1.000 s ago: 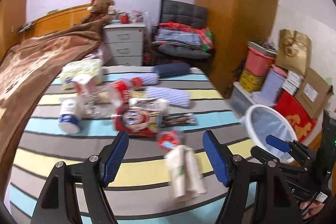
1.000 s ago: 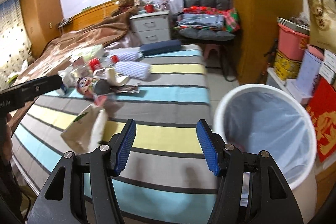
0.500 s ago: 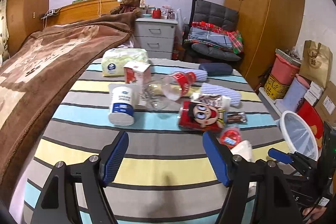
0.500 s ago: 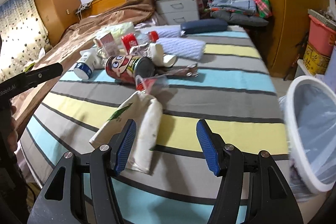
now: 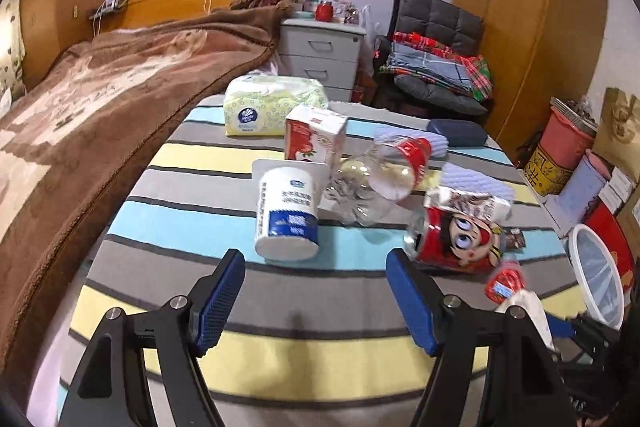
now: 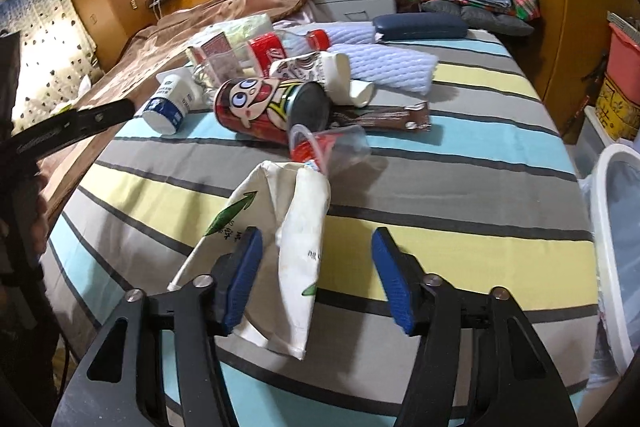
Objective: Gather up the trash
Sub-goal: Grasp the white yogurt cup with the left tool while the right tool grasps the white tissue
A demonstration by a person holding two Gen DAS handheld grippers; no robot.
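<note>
Both grippers work: right gripper (image 6: 316, 277), jaws closing around the bag (image 6: 296, 247) but not yet pinching, should grip its fold firmly; left gripper (image 5: 316, 301), jaws spread and empty, faces the cup (image 5: 288, 213).

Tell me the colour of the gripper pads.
Blue, clearest in the right wrist view, on the right gripper pads.

We can read no text for certain: the print on the yogurt cup (image 5: 287, 213), the paper bag (image 6: 296, 247) and the red can (image 5: 460, 237) stays too small or blurred.
</note>
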